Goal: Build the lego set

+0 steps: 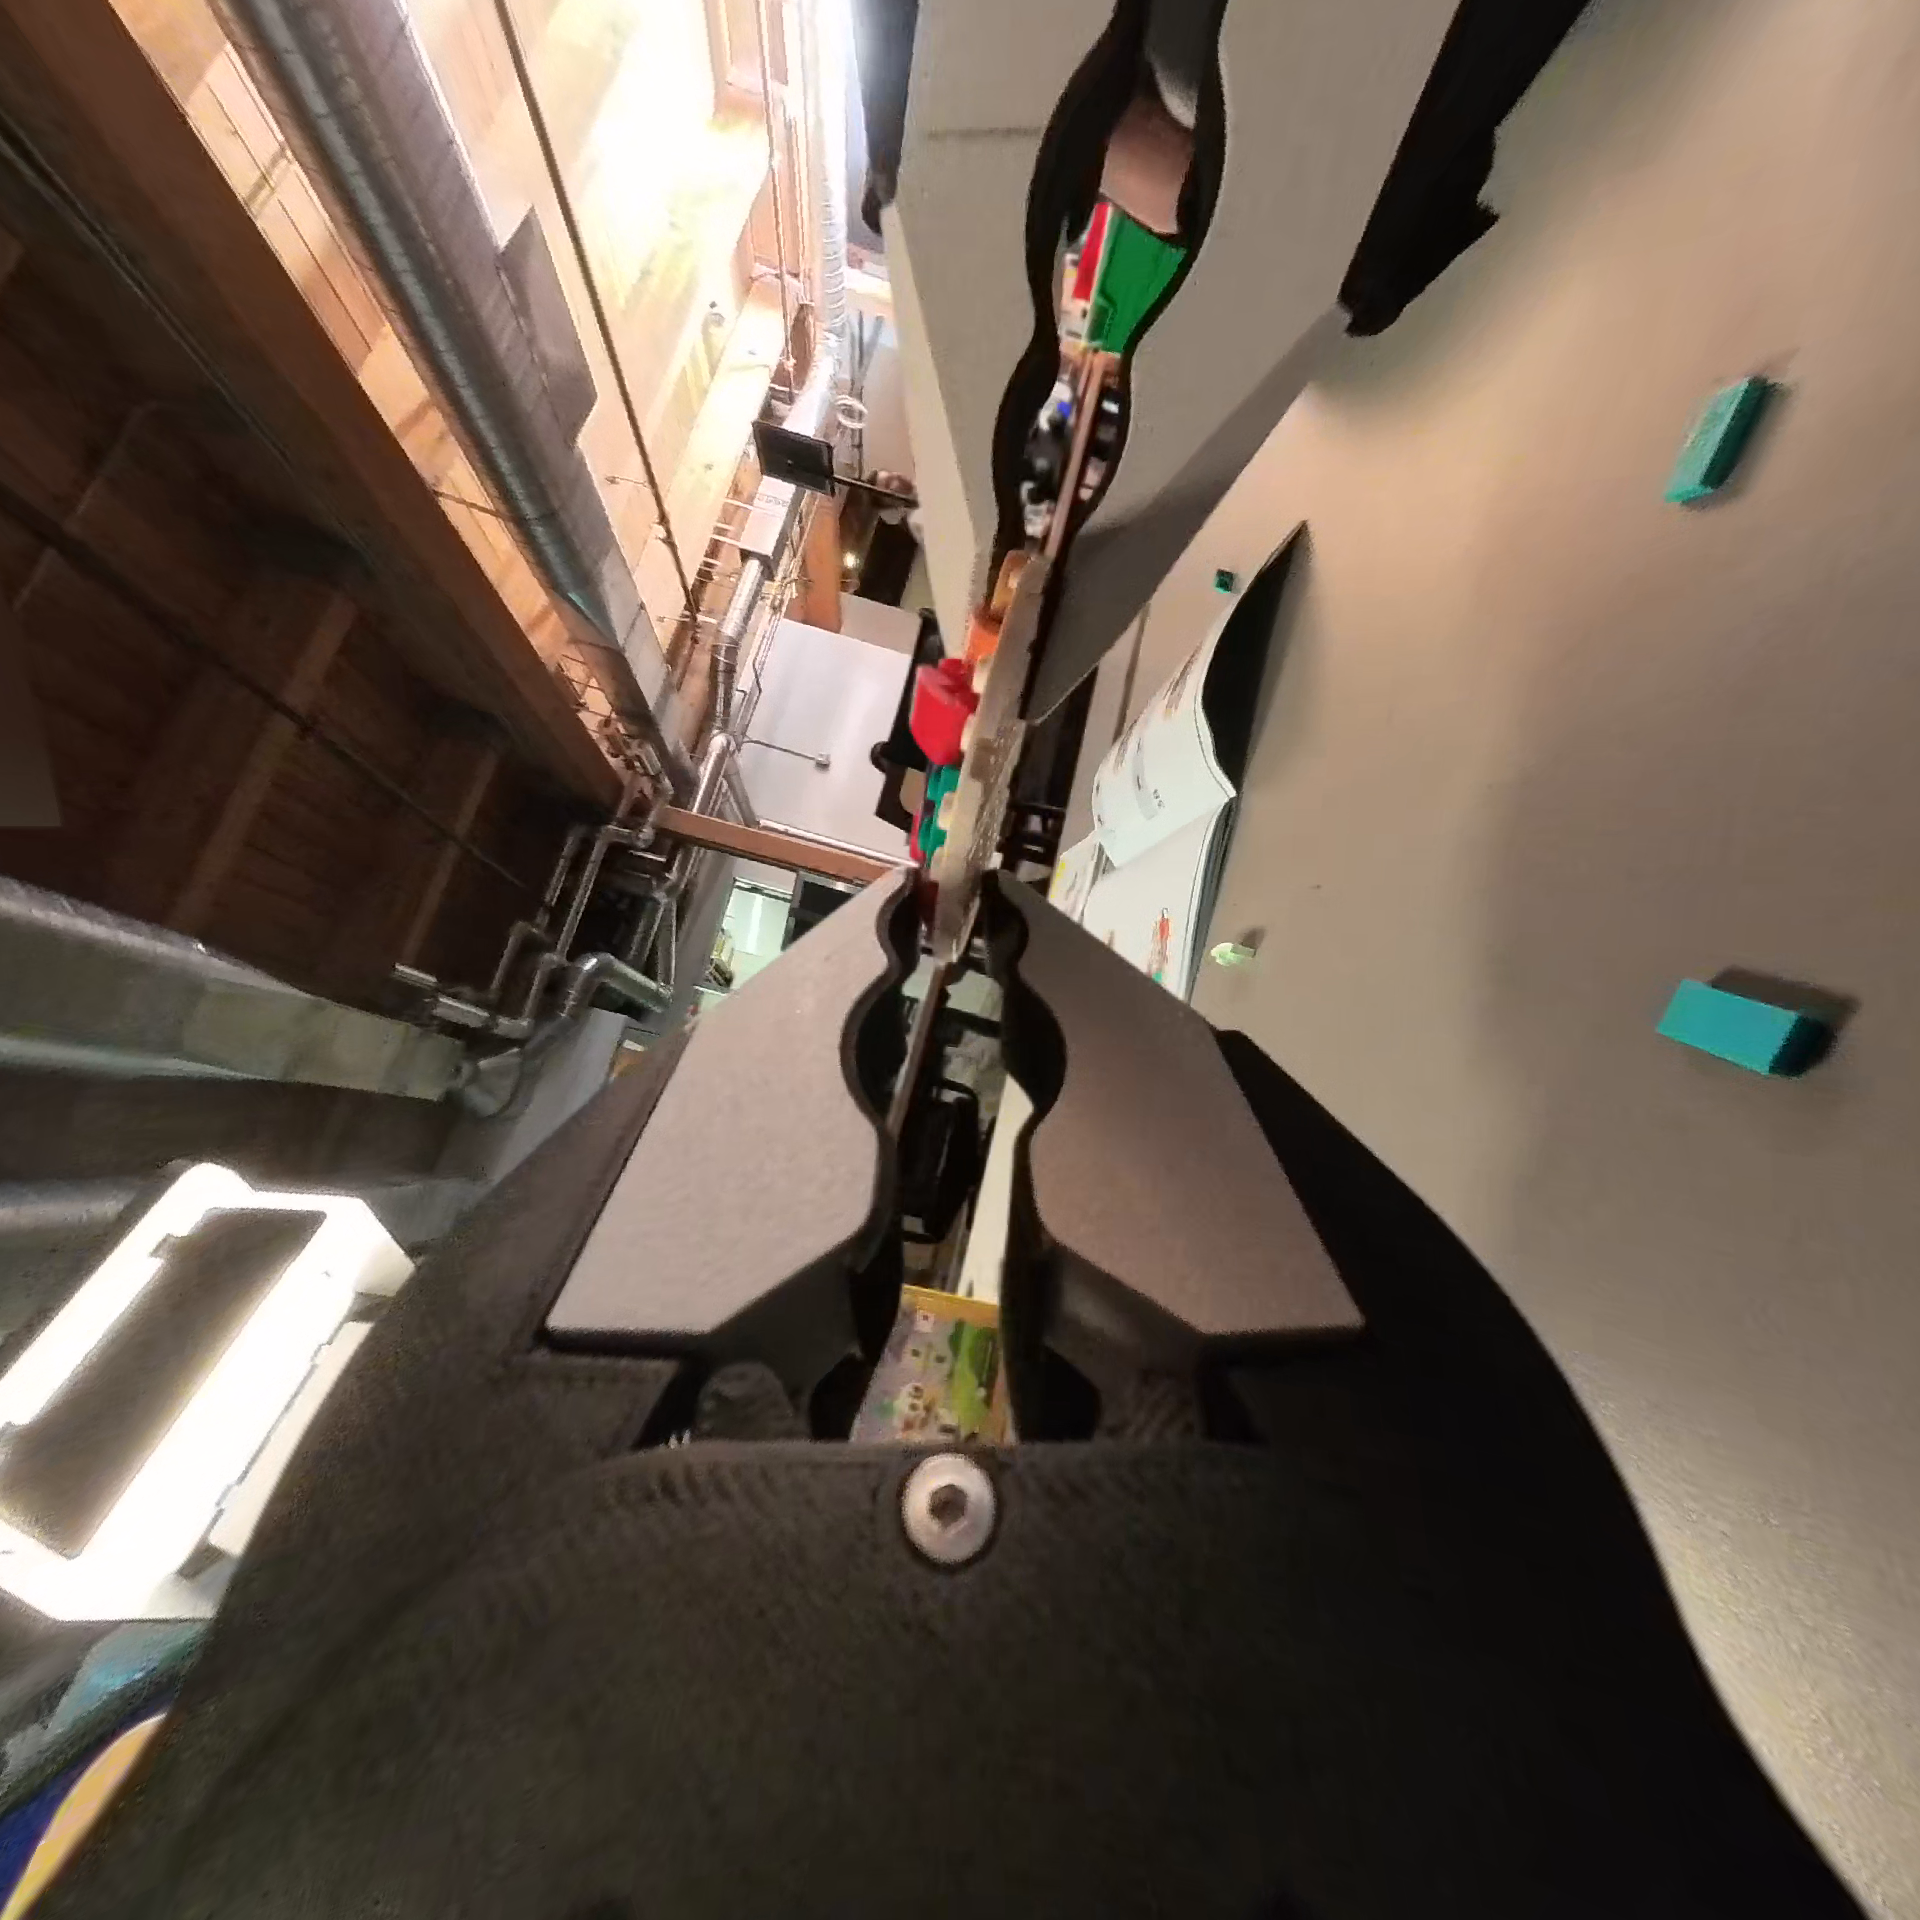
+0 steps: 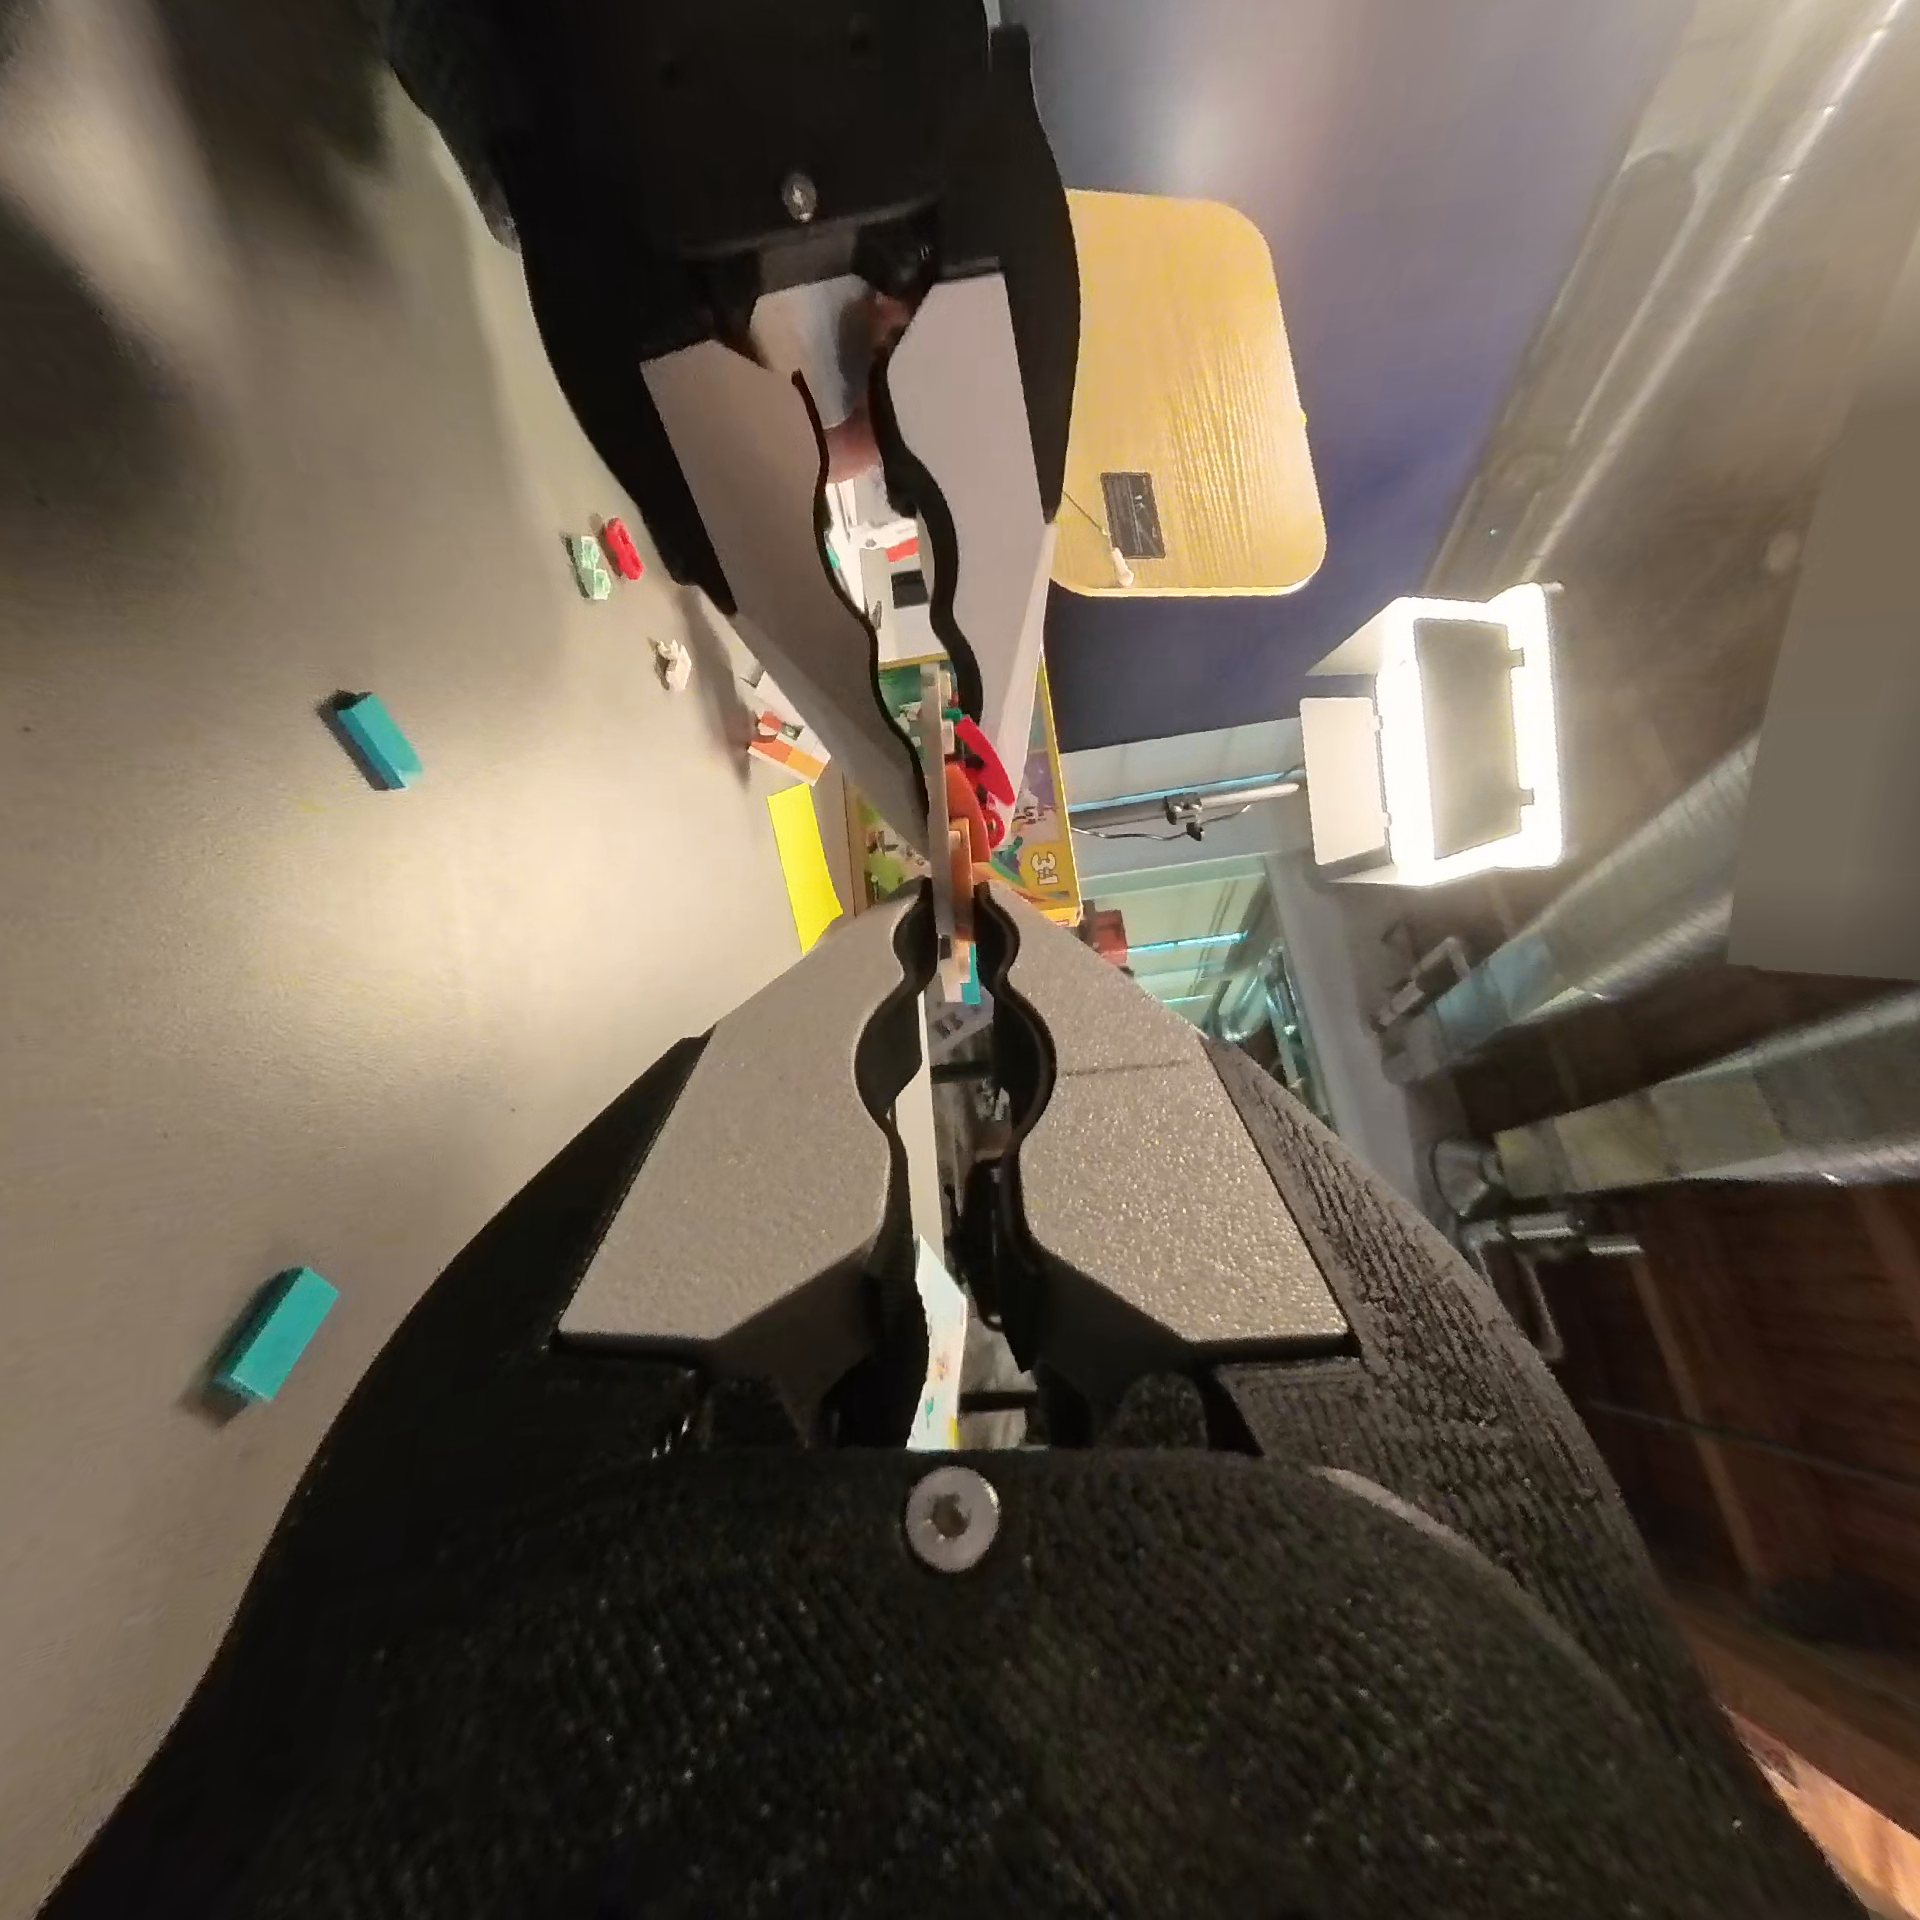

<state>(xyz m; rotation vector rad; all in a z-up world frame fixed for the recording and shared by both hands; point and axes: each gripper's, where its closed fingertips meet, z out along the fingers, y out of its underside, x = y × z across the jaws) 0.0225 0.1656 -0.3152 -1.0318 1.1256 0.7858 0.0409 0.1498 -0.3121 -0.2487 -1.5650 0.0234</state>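
A thin grey lego plate (image 1: 989, 743) with red (image 1: 940, 707), orange and green bricks on it is held edge-on above the grey table (image 1: 1558, 727). My left gripper (image 1: 951, 896) is shut on one end of it. My right gripper (image 1: 1023, 649) faces it and is shut on the other end. In the right wrist view the same plate (image 2: 940, 790) runs between my right gripper (image 2: 951, 909) and the left gripper (image 2: 930, 821) opposite. The plate's faces are mostly hidden by the fingers.
Two teal bricks (image 1: 1720, 442) (image 1: 1740, 1029) lie on the table, also in the right wrist view (image 2: 374, 740) (image 2: 272, 1335). Small red (image 2: 623, 548), green (image 2: 590, 566) and white (image 2: 673, 663) pieces lie farther off. An open instruction booklet (image 1: 1164, 769), a yellow sheet (image 2: 805, 862) and the lego box (image 2: 1039, 831) sit behind. My two grippers' fingertips are within a few centimetres of each other.
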